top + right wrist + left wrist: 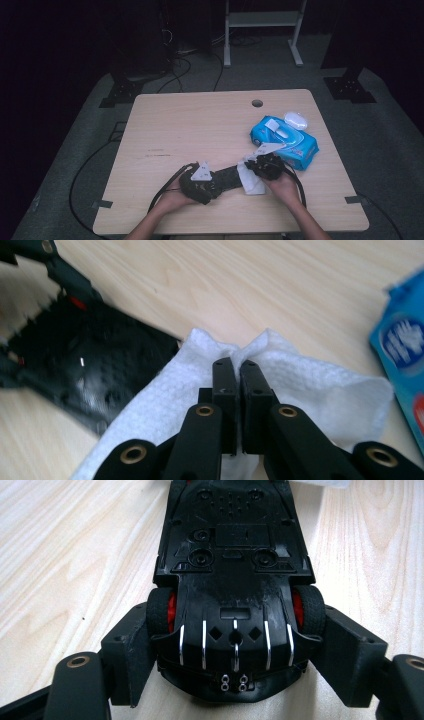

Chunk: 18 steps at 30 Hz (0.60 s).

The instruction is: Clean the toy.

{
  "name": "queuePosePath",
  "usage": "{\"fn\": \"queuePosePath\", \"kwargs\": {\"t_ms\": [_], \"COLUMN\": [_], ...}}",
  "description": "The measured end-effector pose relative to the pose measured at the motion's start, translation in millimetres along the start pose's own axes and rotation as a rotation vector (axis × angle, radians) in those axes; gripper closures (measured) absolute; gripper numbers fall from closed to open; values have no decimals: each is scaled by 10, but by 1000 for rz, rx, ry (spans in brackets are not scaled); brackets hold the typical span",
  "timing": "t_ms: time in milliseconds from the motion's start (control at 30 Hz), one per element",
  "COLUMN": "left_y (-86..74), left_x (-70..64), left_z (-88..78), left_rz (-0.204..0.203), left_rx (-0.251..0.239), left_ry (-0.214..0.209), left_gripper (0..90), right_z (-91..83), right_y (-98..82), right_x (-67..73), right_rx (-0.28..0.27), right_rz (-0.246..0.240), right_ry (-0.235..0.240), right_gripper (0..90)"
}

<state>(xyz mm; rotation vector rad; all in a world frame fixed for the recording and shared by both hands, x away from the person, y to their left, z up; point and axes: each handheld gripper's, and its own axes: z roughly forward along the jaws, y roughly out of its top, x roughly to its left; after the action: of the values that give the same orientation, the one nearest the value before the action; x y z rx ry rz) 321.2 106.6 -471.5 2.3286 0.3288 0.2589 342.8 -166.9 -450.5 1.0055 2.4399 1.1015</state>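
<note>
A black toy car (235, 555) with red wheel hubs lies upside down on the wooden table. My left gripper (235, 645) is shut on it, one jaw pressing on each side at the wheels. From above, the left gripper (219, 181) holds the car (229, 176) near the table's front edge. My right gripper (239, 365) is shut on a fold of a white wet wipe (310, 385), which lies just beside the car's end (100, 365). In the high view the right gripper (252, 172) and the wipe (250, 184) are right of the car.
A blue pack of wet wipes (286, 141) lies at the table's right side, just behind the right hand, and its corner (402, 345) is in the right gripper view. A small white oval object (295, 120) sits behind the pack. A cable hole (257, 103) is near the far edge.
</note>
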Motion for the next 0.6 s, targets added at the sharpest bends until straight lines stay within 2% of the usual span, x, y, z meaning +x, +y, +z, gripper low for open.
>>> {"fn": "queuePosePath", "kwargs": {"t_ms": [67, 200, 300, 467, 567, 600], "left_y": [3, -3, -9, -14, -21, -21], "left_x": [-3, -8, 4, 15, 13, 14], "left_z": [4, 18, 13, 19, 27, 27], "left_rz": [2, 3, -6, 0, -5, -6], "left_rx": [7, 16, 7, 8, 14, 14], "left_ry": [2, 6, 1, -5, -5, -5], "left_gripper": [248, 248, 248, 248, 248, 248], "right_z": [-22, 31, 76, -6, -29, -25], "right_y": [-29, 76, 122, 44, 9, 17], "right_x": [16, 98, 122, 87, 140, 168], "right_rx": [4, -12, -3, -3, -31, -31], "right_rz": [-9, -44, -70, -56, -37, -51], "right_ry": [-5, -7, -10, -1, 40, 56], "right_gripper": [868, 868, 867, 868, 867, 867]}}
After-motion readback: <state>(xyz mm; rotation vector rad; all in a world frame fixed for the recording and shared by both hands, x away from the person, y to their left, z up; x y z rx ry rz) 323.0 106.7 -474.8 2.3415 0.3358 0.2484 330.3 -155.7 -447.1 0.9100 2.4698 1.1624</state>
